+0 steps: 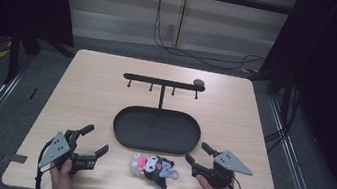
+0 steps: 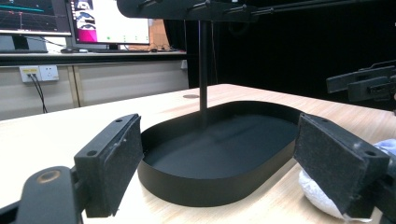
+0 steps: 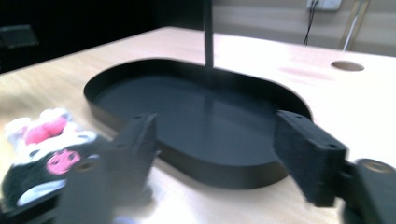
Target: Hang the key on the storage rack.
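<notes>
Plush toy (image 1: 154, 168): lies on its side on the table (image 1: 86, 87), between the two grippers and just in front of the tray's near rim; black body, pink and white face, a pale loop at its right end.
Right gripper (image 1: 194, 154): just right of the toy, jaws spread with nothing between them; in the right gripper view its left jaw is blurred and sits just beside the toy (image 3: 44, 149), not around it.
Left gripper (image 1: 94, 139): left of the toy, jaws wide apart and empty; the toy's white edge (image 2: 322, 196) shows past its right jaw.
Step in hand: judged to be the approach for a pick-up by the right gripper.
Doing it well: swing the jaws around the toy's body or loop, low to the table, then press in on soft stuffing at the middle.
Tray (image 1: 122, 135): black oval, empty.
Hook rack (image 1: 163, 81): rises from the tray on a post; its pegs are bare.
</notes>
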